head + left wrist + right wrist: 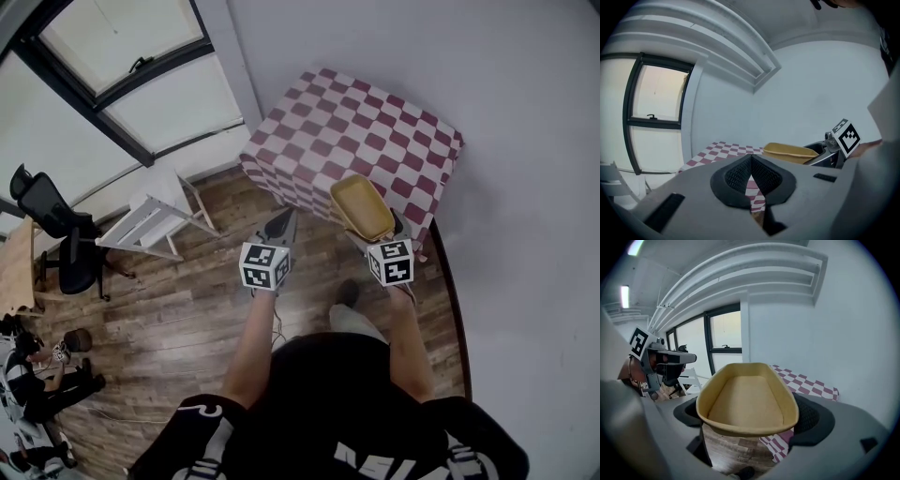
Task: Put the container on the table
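Right of centre in the head view, the right gripper [375, 232] clamps the yellow container [360, 205] in the air at the near edge of the checked table [375, 122], not yet set down. The left gripper [280, 225] hangs beside it, jaws pressed together on nothing. Next, I judge, the container goes forward over the cloth, then down flat before release

The container [745, 404], mid-frame in the right gripper view, has a matt tan surface; whether it is paper pulp or plastic is unclear. In the upper middle of the head view, the table [375, 131] is draped in matt checked cloth. The floor [187, 309] is wood plank with a faint sheen. The left gripper [751, 161] has a smooth, matt grey plastic shell and finely ribbed black pads [736, 174].
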Available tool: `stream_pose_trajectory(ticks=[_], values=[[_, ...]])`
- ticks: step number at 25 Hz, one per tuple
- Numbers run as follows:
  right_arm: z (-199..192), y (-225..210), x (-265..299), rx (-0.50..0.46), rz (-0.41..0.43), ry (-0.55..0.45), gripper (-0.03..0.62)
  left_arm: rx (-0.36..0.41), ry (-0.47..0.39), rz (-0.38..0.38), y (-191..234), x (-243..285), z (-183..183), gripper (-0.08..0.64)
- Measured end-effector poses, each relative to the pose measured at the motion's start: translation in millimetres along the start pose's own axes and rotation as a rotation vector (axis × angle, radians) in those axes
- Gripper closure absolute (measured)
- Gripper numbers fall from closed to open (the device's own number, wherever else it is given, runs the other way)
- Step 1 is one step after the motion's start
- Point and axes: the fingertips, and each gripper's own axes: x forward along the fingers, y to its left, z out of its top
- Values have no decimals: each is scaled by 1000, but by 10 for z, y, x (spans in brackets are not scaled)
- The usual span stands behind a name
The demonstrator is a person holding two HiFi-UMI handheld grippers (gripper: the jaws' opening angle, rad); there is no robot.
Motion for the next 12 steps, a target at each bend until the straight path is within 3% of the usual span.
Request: stream_pose_trajectory(ticks=[12], values=[[44, -1060, 249, 34, -14, -7, 37, 6, 13, -36, -356, 1054, 236, 534]])
